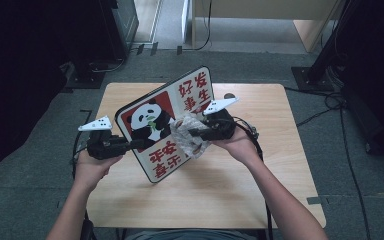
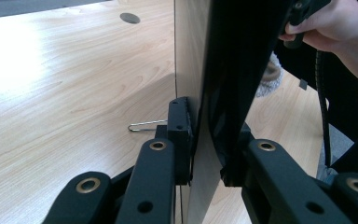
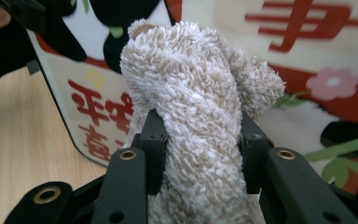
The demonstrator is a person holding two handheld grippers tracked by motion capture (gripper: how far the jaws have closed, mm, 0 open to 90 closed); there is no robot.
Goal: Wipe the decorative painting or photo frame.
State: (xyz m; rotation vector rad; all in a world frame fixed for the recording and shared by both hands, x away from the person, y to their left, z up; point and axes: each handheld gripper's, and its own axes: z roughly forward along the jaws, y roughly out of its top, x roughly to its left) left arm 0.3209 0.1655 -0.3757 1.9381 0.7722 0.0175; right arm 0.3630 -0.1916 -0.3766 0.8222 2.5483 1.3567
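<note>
Fingers of left gripper (image 1: pixel 132 144) clamp panda board (image 1: pixel 166 122); right gripper (image 1: pixel 192 132) clamps cloth (image 1: pixel 186 135)

Place: a lab or recording room — grey carpet (image 1: pixel 40 165)
Signs: cables (image 1: pixel 352 165), dark stands (image 1: pixel 312 75) — one bare wooden desk (image 1: pixel 280 165)

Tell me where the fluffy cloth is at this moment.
In the high view the cloth is at the table's middle, clamped in the right tongs and pressed against the panda board.
</note>
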